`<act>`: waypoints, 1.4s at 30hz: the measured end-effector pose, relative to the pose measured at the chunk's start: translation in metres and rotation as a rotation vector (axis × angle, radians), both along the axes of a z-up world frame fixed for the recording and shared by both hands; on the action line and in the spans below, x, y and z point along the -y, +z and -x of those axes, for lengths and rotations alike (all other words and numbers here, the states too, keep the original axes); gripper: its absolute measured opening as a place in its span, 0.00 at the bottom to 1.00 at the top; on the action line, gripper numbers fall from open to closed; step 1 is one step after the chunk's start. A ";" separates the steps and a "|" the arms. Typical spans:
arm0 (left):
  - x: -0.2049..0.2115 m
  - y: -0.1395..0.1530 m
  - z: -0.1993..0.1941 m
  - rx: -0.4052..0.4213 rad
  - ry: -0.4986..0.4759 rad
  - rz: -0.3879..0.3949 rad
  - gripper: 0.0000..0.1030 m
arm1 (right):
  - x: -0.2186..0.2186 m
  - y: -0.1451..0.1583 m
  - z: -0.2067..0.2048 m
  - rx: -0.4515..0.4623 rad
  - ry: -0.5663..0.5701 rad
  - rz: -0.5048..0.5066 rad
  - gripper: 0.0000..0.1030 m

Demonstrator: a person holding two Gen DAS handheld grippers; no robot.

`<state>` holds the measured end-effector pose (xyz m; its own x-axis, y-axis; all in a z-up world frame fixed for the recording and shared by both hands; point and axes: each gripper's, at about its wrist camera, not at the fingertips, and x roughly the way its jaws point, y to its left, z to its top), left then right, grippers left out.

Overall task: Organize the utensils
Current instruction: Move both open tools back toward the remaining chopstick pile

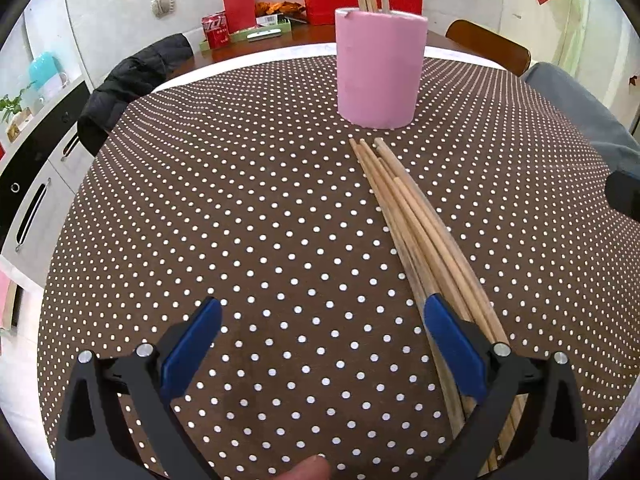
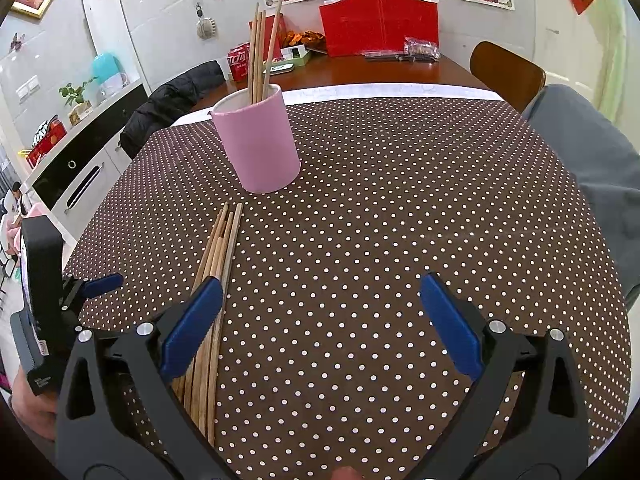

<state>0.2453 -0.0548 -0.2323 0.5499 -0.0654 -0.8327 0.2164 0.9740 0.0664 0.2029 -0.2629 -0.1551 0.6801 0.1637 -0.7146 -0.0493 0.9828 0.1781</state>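
Left gripper: the left gripper (image 1: 322,316) hovers over the polka-dot tablecloth (image 1: 240,220) with its blue-padded fingers (image 1: 192,344) spread wide, grasping nothing; its right finger overlaps the loose chopsticks in view, but I cannot tell whether it touches them.
Right gripper: the right gripper (image 2: 320,292) is likewise released, fingers wide apart over bare cloth, holding nothing; its left finger (image 2: 192,328) overlaps the near end of the chopstick bundle in view.
Loose chopsticks: a bundle of wooden chopsticks (image 1: 416,224) lies flat on the cloth, tips pointing toward the cup and stopping just short of its base.
Pink cup: a pink cylindrical holder (image 2: 258,144) stands upright near the far edge of the cloth, with several chopsticks (image 2: 260,52) standing in it, leaning slightly.
Background: a red box (image 2: 380,24) and a red can (image 1: 215,30) sit on the wooden table behind; a black jacket (image 1: 132,84) hangs over a chair at left.
Person: a fingertip (image 1: 310,468) shows at the bottom edge of the left view.
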 end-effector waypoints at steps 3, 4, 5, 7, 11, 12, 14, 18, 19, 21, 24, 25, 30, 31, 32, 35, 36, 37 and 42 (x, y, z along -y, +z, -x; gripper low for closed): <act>0.001 -0.002 -0.006 -0.004 -0.002 0.004 0.96 | -0.001 0.000 -0.001 -0.002 0.003 0.000 0.94; 0.002 -0.002 -0.007 -0.004 -0.001 0.003 0.96 | -0.001 0.000 -0.001 -0.002 0.004 0.000 0.94; 0.003 -0.001 -0.008 -0.003 0.004 0.003 0.96 | -0.001 -0.001 -0.001 -0.003 0.005 -0.001 0.94; 0.006 -0.001 -0.010 -0.007 0.007 0.006 0.96 | -0.001 -0.001 -0.001 -0.004 0.007 0.000 0.94; 0.008 0.002 -0.017 -0.010 0.008 0.016 0.96 | -0.001 -0.003 -0.001 -0.006 0.008 0.000 0.94; 0.008 0.002 -0.018 -0.012 0.010 0.020 0.96 | -0.001 -0.003 0.000 -0.007 0.007 0.000 0.94; 0.009 0.001 -0.020 -0.025 0.010 0.041 0.96 | 0.000 -0.004 -0.002 -0.012 0.004 -0.003 0.94; 0.012 -0.002 -0.025 -0.030 0.008 0.052 0.96 | 0.000 -0.005 -0.002 -0.016 0.007 -0.003 0.94; 0.015 -0.003 -0.026 -0.031 0.009 0.045 0.96 | 0.000 -0.005 -0.003 -0.017 0.009 -0.003 0.94; 0.021 -0.006 -0.028 -0.036 0.015 0.017 0.96 | -0.002 -0.007 -0.004 -0.023 0.019 -0.005 0.94; 0.025 -0.006 -0.033 -0.025 0.029 0.013 0.96 | -0.004 -0.010 -0.005 -0.037 0.038 -0.010 0.94; 0.025 -0.006 -0.034 -0.026 0.028 0.014 0.96 | -0.005 -0.013 -0.006 -0.047 0.051 -0.011 0.94; 0.027 -0.003 -0.044 -0.018 0.014 -0.018 0.96 | -0.025 -0.031 -0.015 -0.113 0.142 0.027 0.94; 0.027 -0.003 -0.046 -0.012 0.018 -0.032 0.96 | -0.030 -0.035 -0.017 -0.118 0.153 0.043 0.94; 0.024 -0.003 -0.048 -0.011 0.018 -0.034 0.96 | -0.038 -0.042 -0.020 -0.131 0.171 0.067 0.94; 0.017 -0.004 -0.048 -0.013 0.014 -0.022 0.96 | -0.050 -0.054 -0.026 -0.150 0.193 0.100 0.94; 0.016 -0.004 -0.048 -0.012 0.011 -0.020 0.96 | -0.054 -0.057 -0.028 -0.154 0.195 0.119 0.94; 0.012 -0.004 -0.045 -0.011 0.010 -0.021 0.96 | -0.057 -0.061 -0.029 -0.157 0.194 0.142 0.94; -0.002 -0.007 -0.040 -0.014 0.015 -0.011 0.96 | -0.061 -0.061 -0.029 -0.141 0.179 0.195 0.94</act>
<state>0.2852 -0.0527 -0.2390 0.5389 -0.0481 -0.8410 0.2031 0.9763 0.0743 0.2320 -0.2019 -0.2159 0.5449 0.1222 -0.8295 -0.2127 0.9771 0.0042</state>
